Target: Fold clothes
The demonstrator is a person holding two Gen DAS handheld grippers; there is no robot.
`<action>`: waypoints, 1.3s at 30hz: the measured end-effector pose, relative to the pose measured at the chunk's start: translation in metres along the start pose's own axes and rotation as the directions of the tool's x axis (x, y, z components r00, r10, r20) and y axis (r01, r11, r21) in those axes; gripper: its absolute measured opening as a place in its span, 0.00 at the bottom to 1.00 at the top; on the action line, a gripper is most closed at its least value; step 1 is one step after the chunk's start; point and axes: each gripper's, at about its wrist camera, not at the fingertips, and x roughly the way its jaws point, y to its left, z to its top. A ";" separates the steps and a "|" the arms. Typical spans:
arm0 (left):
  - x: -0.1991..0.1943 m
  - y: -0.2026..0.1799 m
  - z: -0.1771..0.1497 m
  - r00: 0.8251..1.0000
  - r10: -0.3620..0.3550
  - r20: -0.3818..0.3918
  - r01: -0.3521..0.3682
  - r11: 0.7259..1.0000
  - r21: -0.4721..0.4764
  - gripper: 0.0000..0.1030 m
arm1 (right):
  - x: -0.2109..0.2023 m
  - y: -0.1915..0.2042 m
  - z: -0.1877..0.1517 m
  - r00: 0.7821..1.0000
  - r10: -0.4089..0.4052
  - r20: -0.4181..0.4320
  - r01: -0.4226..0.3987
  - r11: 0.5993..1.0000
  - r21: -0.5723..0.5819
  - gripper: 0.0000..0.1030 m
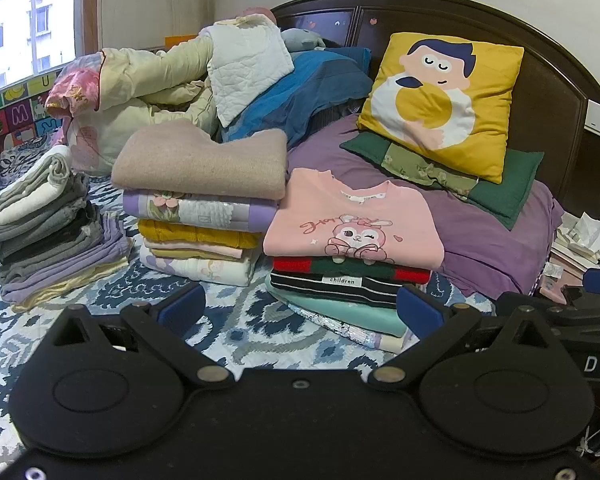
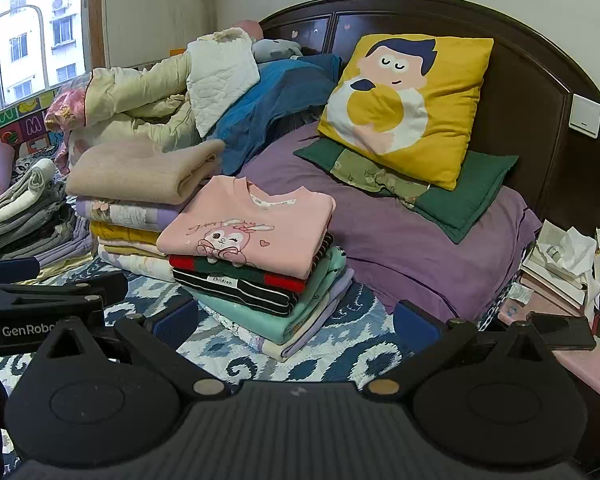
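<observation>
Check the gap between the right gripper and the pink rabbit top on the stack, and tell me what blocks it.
Nothing visible blocks it. The right gripper is open and empty, and only bare patterned bedspread and the front of the stack lie before the pink rabbit top, which sits uncovered on top.

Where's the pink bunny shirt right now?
In both views, the pink bunny shirt tops the right-hand folded stack, beside the beige sweater and against the purple pillow.

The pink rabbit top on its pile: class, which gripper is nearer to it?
Right, probably, and only slightly. The right gripper faces the pink rabbit top head-on; the left gripper sits beside it, angled toward the neighbouring pile.
</observation>
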 end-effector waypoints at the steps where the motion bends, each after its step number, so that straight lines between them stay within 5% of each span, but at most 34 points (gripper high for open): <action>1: 0.000 0.000 0.000 1.000 0.000 0.000 0.000 1.000 0.000 1.00 | 0.000 0.000 0.000 1.000 0.000 0.000 0.000 1.000 0.001 1.00; 16: 0.006 0.008 -0.005 0.998 -0.047 0.033 0.050 0.996 -0.072 1.00 | 0.012 -0.011 -0.005 0.999 0.031 0.026 -0.032 0.999 0.024 1.00; 24: 0.028 0.015 -0.002 0.995 -0.065 0.079 0.072 0.993 -0.093 1.00 | 0.045 -0.041 0.001 0.990 0.125 0.062 -0.131 0.986 0.107 1.00; 31: 0.070 0.017 0.017 0.993 -0.119 -0.018 0.116 0.986 -0.120 1.00 | 0.093 -0.048 0.014 0.977 0.212 0.037 -0.215 0.966 0.146 1.00; 39: 0.127 0.028 0.033 0.988 -0.150 -0.024 0.146 0.982 -0.121 0.94 | 0.148 -0.062 0.025 0.956 0.291 0.035 -0.290 0.922 0.256 0.98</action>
